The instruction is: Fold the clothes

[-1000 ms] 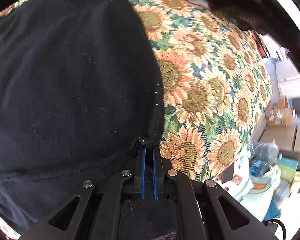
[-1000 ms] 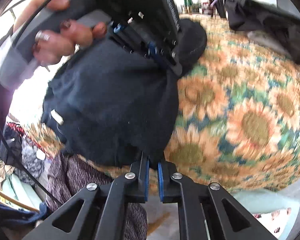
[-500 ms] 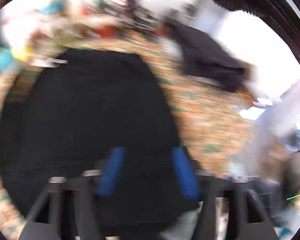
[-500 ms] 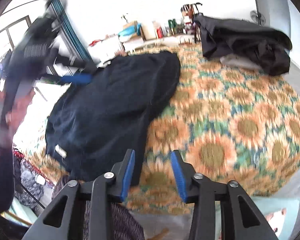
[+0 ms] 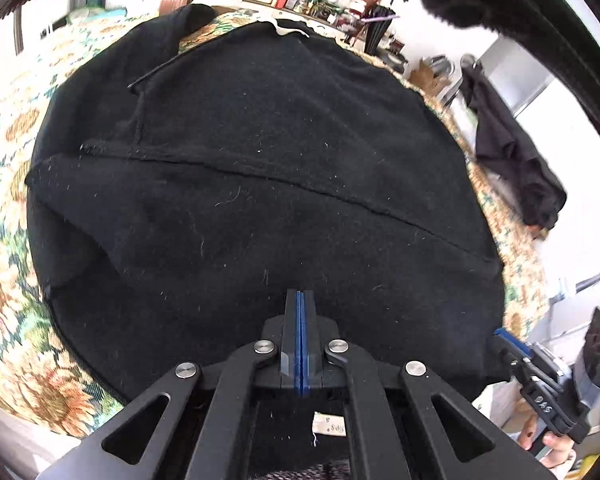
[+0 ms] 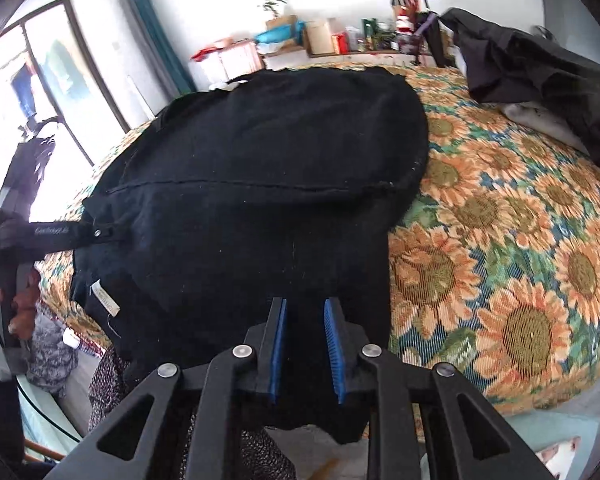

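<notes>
1. Daylight floods in through the window, which is blown out to white.
2. Both views are sharp but bend strongly toward their dark round rims.
3. The black garment beside that window shows little detail.

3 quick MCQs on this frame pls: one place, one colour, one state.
1. Where is the dark clothes pile? A) on a chair B) far right of the bedspread C) on the floor
2. Colour of the garment spread in front? A) red B) black C) white
3. Left claw? A) wide open B) gripping a bottle C) shut

B: the right wrist view shows it on the sunflower print, apart from the garment.
B: it is black in both views.
C: the blue pads meet with no gap.
</notes>
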Action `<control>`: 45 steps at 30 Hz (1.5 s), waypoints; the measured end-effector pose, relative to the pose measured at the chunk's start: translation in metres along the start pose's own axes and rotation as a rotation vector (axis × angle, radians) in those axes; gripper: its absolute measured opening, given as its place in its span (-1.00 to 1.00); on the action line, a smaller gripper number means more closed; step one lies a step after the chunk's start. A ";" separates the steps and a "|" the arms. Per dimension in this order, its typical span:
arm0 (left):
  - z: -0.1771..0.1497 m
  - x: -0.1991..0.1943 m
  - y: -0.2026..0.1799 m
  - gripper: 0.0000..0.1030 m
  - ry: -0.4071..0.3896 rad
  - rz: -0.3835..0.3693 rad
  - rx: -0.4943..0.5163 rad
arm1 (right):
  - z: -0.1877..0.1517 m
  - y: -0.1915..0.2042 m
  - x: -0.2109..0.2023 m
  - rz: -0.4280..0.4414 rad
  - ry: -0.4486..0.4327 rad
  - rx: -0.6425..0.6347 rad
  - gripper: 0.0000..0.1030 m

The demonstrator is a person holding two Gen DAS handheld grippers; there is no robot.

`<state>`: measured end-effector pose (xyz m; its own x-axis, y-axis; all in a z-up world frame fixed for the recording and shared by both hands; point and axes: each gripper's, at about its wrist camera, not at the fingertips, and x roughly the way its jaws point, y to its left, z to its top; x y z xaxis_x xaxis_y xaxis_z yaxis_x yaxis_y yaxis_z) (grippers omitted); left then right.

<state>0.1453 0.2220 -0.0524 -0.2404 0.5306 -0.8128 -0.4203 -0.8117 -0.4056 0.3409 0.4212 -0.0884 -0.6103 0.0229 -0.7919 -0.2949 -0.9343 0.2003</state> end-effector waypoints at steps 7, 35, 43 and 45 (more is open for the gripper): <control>0.031 -0.088 0.109 -0.47 -0.217 -0.071 -0.342 | 0.015 0.009 -0.020 -0.013 0.002 -0.017 -0.25; 0.156 -0.012 0.211 -0.81 -0.179 0.055 -0.440 | 0.266 0.236 0.189 0.292 0.071 -0.328 0.23; 0.138 -0.047 0.218 -0.89 -0.307 0.048 -0.422 | 0.303 0.271 0.252 0.265 0.110 -0.309 0.34; 0.137 -0.057 0.212 -0.89 -0.320 0.037 -0.405 | 0.302 0.276 0.262 0.280 0.129 -0.302 0.34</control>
<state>-0.0497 0.0528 -0.0346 -0.5313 0.4966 -0.6864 -0.0494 -0.8270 -0.5601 -0.1224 0.2770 -0.0659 -0.5337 -0.2728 -0.8005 0.1094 -0.9608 0.2546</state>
